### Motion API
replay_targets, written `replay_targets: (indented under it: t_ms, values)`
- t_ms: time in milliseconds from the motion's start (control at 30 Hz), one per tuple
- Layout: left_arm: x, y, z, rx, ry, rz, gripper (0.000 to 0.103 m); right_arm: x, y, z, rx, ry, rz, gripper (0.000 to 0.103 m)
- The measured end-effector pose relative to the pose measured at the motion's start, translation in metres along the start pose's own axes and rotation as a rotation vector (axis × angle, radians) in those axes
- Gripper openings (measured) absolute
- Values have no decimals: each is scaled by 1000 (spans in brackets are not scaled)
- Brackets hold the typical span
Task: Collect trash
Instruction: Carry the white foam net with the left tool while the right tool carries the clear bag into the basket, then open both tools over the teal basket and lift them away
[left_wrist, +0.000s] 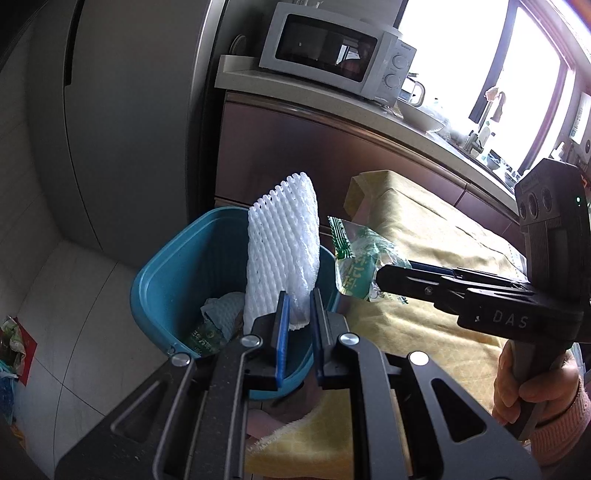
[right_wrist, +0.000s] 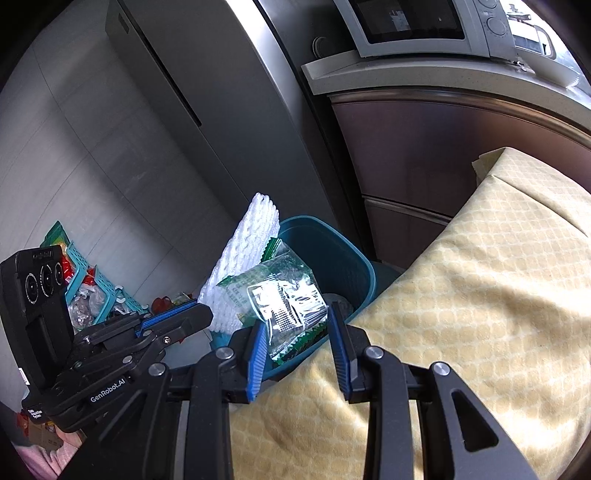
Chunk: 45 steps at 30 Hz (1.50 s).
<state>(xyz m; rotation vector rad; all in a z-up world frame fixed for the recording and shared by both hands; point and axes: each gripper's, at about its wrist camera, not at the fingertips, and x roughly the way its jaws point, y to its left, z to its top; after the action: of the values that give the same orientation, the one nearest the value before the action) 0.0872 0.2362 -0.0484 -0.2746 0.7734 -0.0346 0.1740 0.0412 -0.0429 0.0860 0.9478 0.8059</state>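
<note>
The left gripper (left_wrist: 299, 308) pinches the lower end of a white foam mesh fruit sleeve (left_wrist: 282, 251), which stands upright above the teal plastic trash bin (left_wrist: 173, 273). The right gripper (right_wrist: 297, 334) clamps a crinkled green-and-clear plastic wrapper (right_wrist: 284, 295) over the bin's rim, beside the yellow patterned tablecloth (right_wrist: 480, 295).

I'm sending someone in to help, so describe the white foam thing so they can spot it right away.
Find the tall grey fridge; the teal bin stands at its foot, beside the yellow-covered table. Over the bin, the left claw holds a white foam fruit net upright. Unlike the shiny green wrapper beside it, it is matte, puffy and diamond-meshed.
</note>
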Motion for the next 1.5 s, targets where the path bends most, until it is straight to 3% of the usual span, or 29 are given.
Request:
replay_targets:
  t_ms: [1033, 1500]
  values:
    - [26, 25, -3, -73, 28, 11, 12, 52, 22, 8, -49, 98, -81, 32]
    - [43, 40, -4, -122, 61, 20, 16, 65, 27, 9, -62, 120, -110, 39]
